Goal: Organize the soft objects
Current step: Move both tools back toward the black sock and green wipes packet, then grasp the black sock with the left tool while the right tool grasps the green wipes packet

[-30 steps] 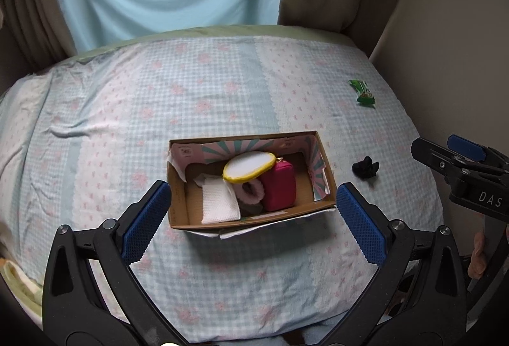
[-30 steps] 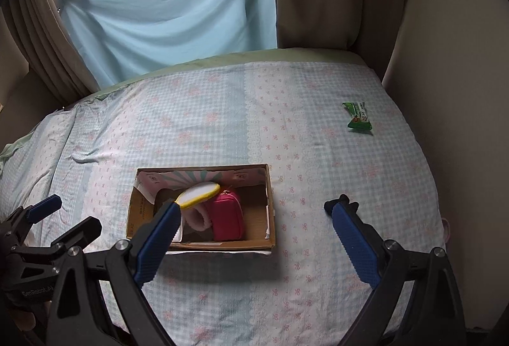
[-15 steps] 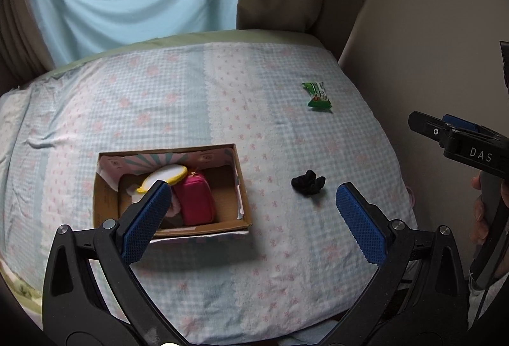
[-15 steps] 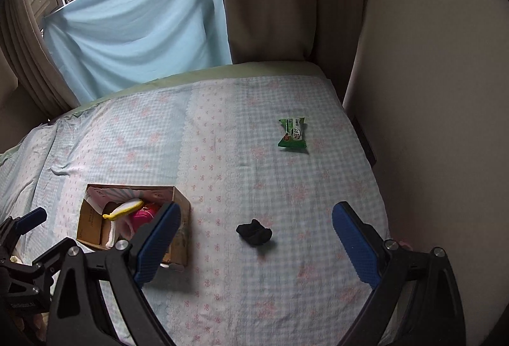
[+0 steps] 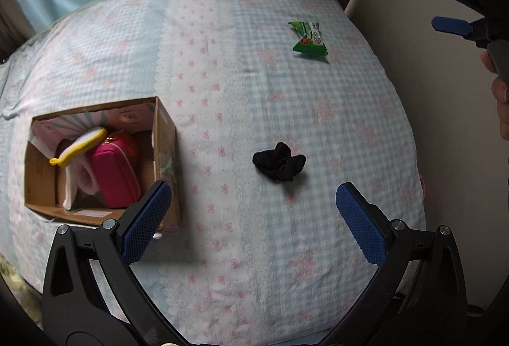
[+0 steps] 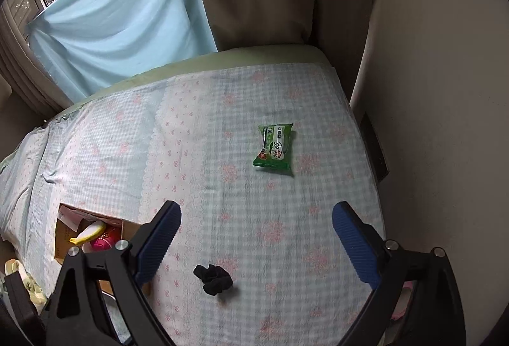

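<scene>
The cardboard box (image 5: pixel 163 136) on the bed (image 5: pixel 222 44) is already holding a pink pouch (image 5: pixel 116 177) and other soft items. A black scrunchie (image 5: pixel 279 165) and a green wipes packet (image 6: pixel 273 148) are lying outside, right of the box. Both the left hand-held gripper (image 5: pixel 253 220) and the right hand-held gripper (image 6: pixel 256 239) are hovering wide apart, carrying nothing.

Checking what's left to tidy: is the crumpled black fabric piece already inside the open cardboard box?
No, the crumpled black fabric piece lies on the checked bedspread, apart from the open cardboard box.
</scene>
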`<action>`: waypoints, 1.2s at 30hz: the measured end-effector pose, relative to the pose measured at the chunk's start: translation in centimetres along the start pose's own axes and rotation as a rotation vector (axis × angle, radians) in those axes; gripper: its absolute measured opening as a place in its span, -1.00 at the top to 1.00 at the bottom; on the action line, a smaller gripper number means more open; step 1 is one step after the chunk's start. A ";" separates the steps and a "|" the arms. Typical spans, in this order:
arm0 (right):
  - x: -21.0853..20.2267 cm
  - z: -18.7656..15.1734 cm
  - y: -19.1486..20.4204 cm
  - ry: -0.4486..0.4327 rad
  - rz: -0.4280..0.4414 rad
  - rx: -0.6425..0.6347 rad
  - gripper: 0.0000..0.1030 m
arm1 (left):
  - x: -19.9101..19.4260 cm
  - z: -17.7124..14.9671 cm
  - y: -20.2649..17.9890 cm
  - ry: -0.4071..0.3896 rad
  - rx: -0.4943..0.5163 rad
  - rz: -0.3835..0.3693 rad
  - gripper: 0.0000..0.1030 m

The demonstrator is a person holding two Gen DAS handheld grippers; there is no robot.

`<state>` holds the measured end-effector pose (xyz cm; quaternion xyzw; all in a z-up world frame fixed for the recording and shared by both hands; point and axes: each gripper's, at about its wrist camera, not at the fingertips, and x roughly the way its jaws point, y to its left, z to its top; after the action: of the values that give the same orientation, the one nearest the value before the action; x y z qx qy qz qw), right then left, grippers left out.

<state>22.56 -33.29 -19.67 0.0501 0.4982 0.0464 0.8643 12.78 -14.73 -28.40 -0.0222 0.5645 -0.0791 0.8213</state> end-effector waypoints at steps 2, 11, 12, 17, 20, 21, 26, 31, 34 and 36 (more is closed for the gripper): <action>2.5 1.0 -0.8 0.020 0.000 -0.001 -0.85 | 2.5 -0.2 -0.6 0.000 0.003 -0.006 -1.00; 14.2 4.8 -3.0 0.120 -0.001 -0.036 -0.85 | 14.0 -1.1 -2.1 0.083 -0.041 -0.006 -0.99; 15.4 5.0 -3.1 0.129 0.003 -0.036 -0.85 | 15.0 -1.2 -2.3 0.086 -0.039 0.001 -0.99; 21.3 5.9 -4.1 0.174 0.001 -0.035 -0.84 | 18.7 -1.9 -2.9 0.103 -0.024 0.005 -0.79; 24.2 6.2 -4.5 0.190 -0.004 -0.027 -0.84 | 19.7 -2.4 -3.1 0.098 -0.018 0.022 -0.71; 25.1 6.4 -4.6 0.195 -0.005 -0.022 -0.84 | 19.6 -2.5 -3.2 0.082 -0.013 0.024 -0.71; 28.5 7.0 -4.7 0.216 -0.005 -0.001 -0.58 | 19.2 -2.7 -2.9 0.046 -0.021 0.042 -0.32; 30.5 7.4 -4.7 0.235 -0.014 0.013 0.02 | 18.7 -2.0 -2.0 0.033 -0.031 0.056 0.37; 31.0 7.4 -4.6 0.238 -0.020 0.008 0.19 | 18.8 -1.8 -1.7 0.030 -0.033 0.050 0.53; 30.9 7.4 -4.5 0.231 -0.020 0.004 0.27 | 18.7 -1.5 -1.4 0.027 -0.032 0.049 0.61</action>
<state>44.52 -34.01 -43.10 0.0410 0.5951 0.0423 0.8015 17.80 -18.89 -46.00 -0.0205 0.5769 -0.0504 0.8150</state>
